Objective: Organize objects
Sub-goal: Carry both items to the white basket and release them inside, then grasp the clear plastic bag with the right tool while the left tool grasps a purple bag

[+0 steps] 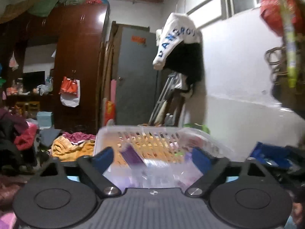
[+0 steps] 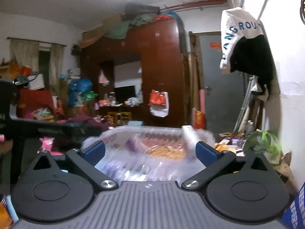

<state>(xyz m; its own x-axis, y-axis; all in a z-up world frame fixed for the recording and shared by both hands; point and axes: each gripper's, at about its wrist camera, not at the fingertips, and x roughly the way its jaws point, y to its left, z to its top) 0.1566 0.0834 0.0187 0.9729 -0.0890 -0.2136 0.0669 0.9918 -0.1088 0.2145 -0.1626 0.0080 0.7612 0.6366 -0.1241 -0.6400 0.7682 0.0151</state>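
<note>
A clear plastic basket with a slatted wall (image 1: 152,133) sits straight ahead of my left gripper (image 1: 152,157), and its near part lies between the two blue fingers. A purple packet (image 1: 132,155) and other small clear packets lie in it. The left jaws stand wide apart. The same basket (image 2: 144,131) shows in the right wrist view, blurred, between the wide-apart blue fingers of my right gripper (image 2: 150,151). A white bottle-like thing (image 2: 188,139) stands at its right side. I cannot tell whether either gripper touches the basket.
A yellow cloth (image 1: 70,148) and red clothes (image 1: 24,139) lie to the left of the basket. A brown wardrobe (image 1: 80,61) and a grey door (image 1: 137,72) stand behind. A white wall (image 1: 238,76) is at the right. A green bag (image 2: 265,143) sits right of the basket.
</note>
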